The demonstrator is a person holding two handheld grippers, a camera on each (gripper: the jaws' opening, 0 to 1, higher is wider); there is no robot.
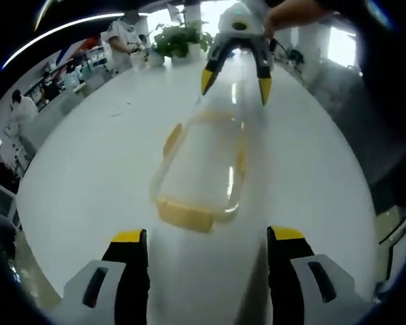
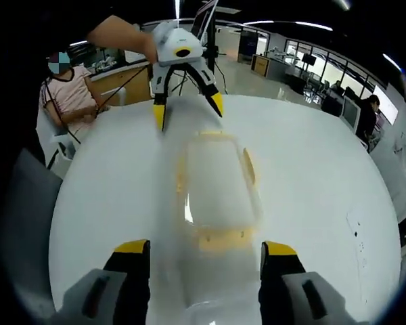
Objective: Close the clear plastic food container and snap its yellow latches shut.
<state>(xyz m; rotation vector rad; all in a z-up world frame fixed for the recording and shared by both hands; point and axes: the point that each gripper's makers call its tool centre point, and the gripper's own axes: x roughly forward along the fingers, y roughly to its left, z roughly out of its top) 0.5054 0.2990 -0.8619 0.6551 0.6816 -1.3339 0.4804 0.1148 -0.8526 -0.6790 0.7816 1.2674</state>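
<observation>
Left gripper view: my left gripper rises from the bottom edge, yellow-tipped jaws spread wide, nothing between them. Just beyond the tips, on the white table, lies the clear plastic food container, long axis running away from me. A yellow latch sits on its near end, another yellow latch along its left side. I cannot tell whether the lid is fully seated; the plastic is blurred. At the far end the right gripper comes in from the top, a hand on it, jaws spread, tips either side of the container's far end. Potted plants stand at the table's far edge.

Right gripper view: my right gripper is released too, jaws wide apart at the bottom. The container lies between the two grippers on the table, a yellow latch near my jaw tips. The left gripper faces me from the far end, jaws apart. A seated person is at the left behind the table.
</observation>
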